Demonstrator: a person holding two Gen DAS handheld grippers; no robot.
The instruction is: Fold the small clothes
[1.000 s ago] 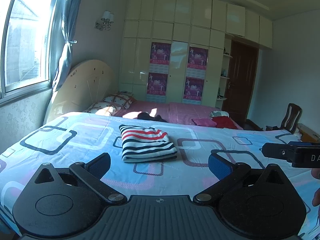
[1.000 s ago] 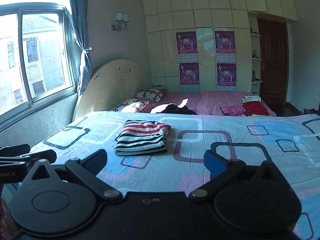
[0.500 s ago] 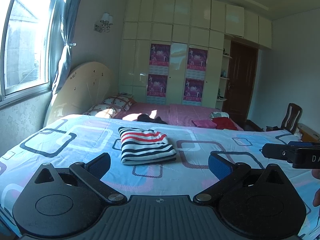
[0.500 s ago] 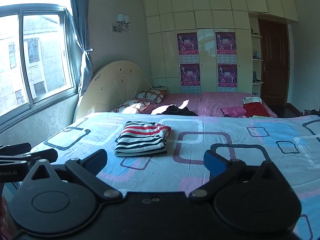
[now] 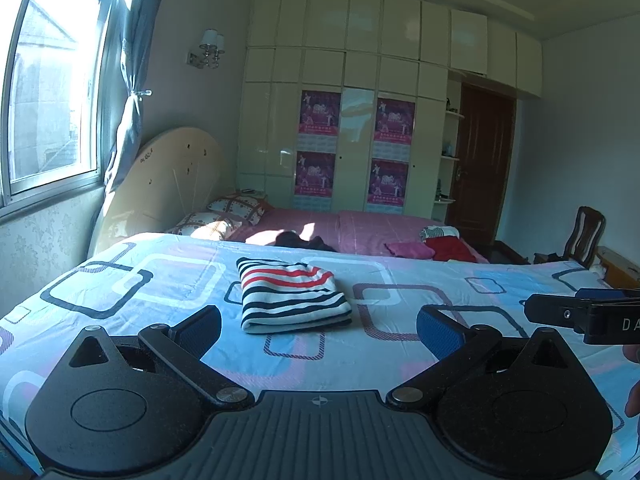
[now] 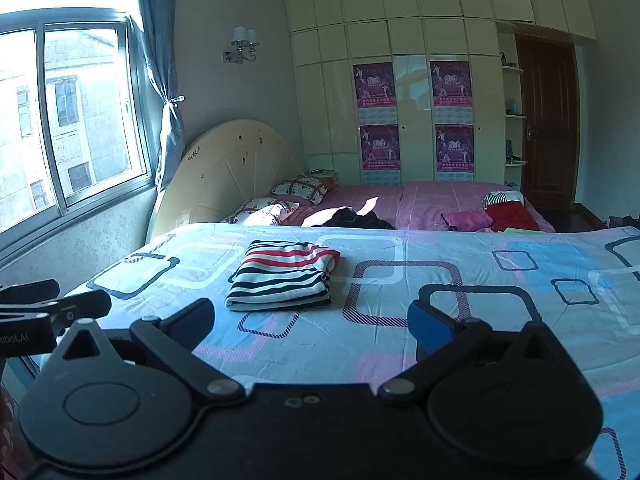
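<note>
step: fold on the striped top (image 5: 292, 300) looks finished; judged from its compact rectangle shape, no loose sleeve or hem showing. nothing in hand at the moment.
left gripper (image 5: 318, 324): jaws spread wide, blue pads well apart, empty. held above the near part of the patterned sheet (image 5: 120, 280), short of the garment.
right gripper (image 6: 310, 320): same, wide open, holding nothing. sits just beside the left one; each shows at the edge of the other's view.
striped top location: flat on the patterned sheet, mid-bed, ahead of both grippers and apart from them. slightly left of centre in both views.
orientation: long axis runs roughly away from the cameras, near end to far end, skewed a little to the left in the left wrist view. red stripes at the far end, black-and-white stripes at the near end. rounded fold edge faces the cameras; open layered edges appear to be on the right side, hard to confirm.
next move: judged either set this piece aside or fetch another. candidates: dark garment (image 6: 356, 218), pink piece (image 6: 468, 220) and red piece (image 6: 514, 216) on the pink bedspread (image 6: 424, 200) beyond. needs a long forward reach, jaws kept open until over the cloth.
risk: brushing the folded stack on the way past would undo it.
</note>
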